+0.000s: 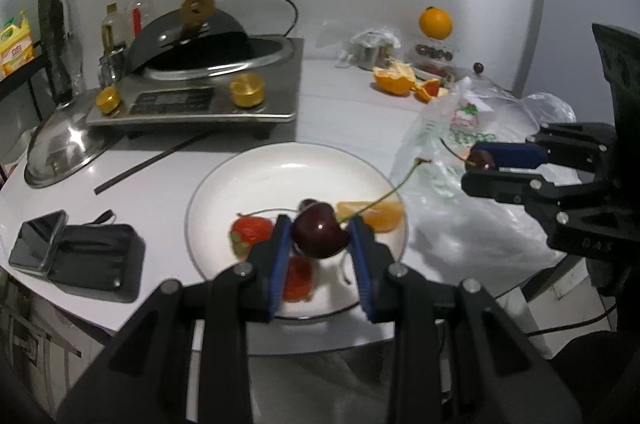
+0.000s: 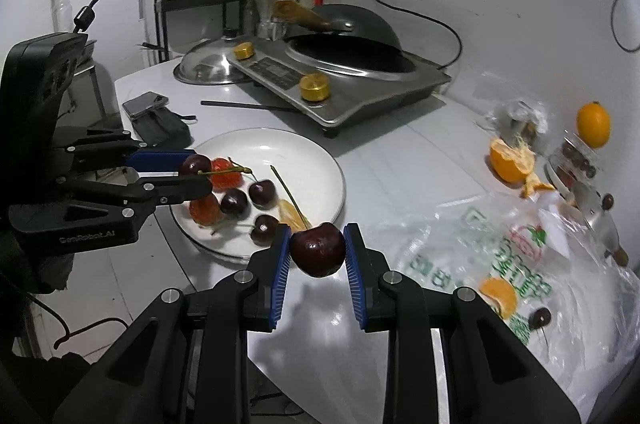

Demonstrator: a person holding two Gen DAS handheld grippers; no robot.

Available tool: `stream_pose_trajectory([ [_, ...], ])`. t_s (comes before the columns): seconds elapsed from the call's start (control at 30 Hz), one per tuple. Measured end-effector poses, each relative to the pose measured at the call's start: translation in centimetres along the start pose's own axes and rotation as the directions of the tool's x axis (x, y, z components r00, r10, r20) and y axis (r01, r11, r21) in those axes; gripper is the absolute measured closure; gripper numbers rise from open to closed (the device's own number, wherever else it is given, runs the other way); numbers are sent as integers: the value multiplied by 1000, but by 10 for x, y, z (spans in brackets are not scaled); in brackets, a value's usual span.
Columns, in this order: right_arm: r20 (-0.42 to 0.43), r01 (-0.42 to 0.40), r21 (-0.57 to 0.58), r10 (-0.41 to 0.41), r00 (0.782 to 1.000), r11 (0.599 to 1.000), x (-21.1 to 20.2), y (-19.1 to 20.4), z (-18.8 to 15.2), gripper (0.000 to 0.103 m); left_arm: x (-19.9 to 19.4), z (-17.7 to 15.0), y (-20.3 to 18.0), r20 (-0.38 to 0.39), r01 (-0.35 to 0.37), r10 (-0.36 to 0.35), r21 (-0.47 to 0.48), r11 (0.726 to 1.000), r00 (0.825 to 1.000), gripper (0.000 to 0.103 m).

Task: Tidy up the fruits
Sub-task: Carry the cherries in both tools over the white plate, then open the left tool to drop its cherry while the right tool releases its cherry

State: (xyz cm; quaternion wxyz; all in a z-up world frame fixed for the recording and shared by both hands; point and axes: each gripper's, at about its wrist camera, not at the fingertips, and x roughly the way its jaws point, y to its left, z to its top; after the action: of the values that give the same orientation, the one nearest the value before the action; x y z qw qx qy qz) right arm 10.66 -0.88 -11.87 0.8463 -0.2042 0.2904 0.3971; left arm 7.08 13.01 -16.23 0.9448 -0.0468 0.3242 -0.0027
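Left gripper [image 1: 319, 238]: jaws nearly closed, blue pads pressed against opposite sides of a dark red cherry [image 1: 319, 236]. The cherry sits at the pad tips, its green stem running up and to the right. This cherry is held above the white plate [image 1: 240, 179], over the plate's near half. In the right wrist view the same gripper [image 2: 195, 172] reaches in from the left, over the plate's left edge.

Right gripper [image 2: 317, 255]: jaws nearly closed, pads clamped on a second cherry [image 2: 318, 255], also at the pad tips. This cherry hangs above the bare tabletop [image 2: 400, 163], just beside the plate's near right rim and left of the clear plastic bag [image 2: 520, 264].

Plate contents, right wrist view: three loose cherries [image 2: 263, 192], red strawberry pieces [image 2: 205, 209] near the left edge, one orange wedge [image 2: 291, 214] at the near right rim.

Bag contents: one orange piece [image 2: 499, 298] and one cherry [image 2: 540, 318], both lying on the bag toward the table's near right edge.
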Motion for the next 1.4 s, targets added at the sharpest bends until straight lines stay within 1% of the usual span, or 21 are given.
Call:
stream_pose_trajectory([
  [0.37,-12,-29,-18,29,1000,999,29,15,19,75,6,1,26,-6,-4,4,-6,1000,1000,73],
  [0.6,-24,-39,-11,38,999,999,47,14,27,75,15,8,35,-9,-8,8,2,1000,1000,73],
  [1.03,-54,-80,15,81,995,997,87,3,34,74,50,23,52,-32,-11,11,-2,1000,999,73],
  [1.17,-60,-95,35,97,993,995,100,-2,36,75,64,27,55,-44,-22,22,-1,1000,999,73],
  [1.4,-79,-105,51,109,991,993,119,-7,41,74,84,27,60,-75,-13,13,1,1000,997,73],
])
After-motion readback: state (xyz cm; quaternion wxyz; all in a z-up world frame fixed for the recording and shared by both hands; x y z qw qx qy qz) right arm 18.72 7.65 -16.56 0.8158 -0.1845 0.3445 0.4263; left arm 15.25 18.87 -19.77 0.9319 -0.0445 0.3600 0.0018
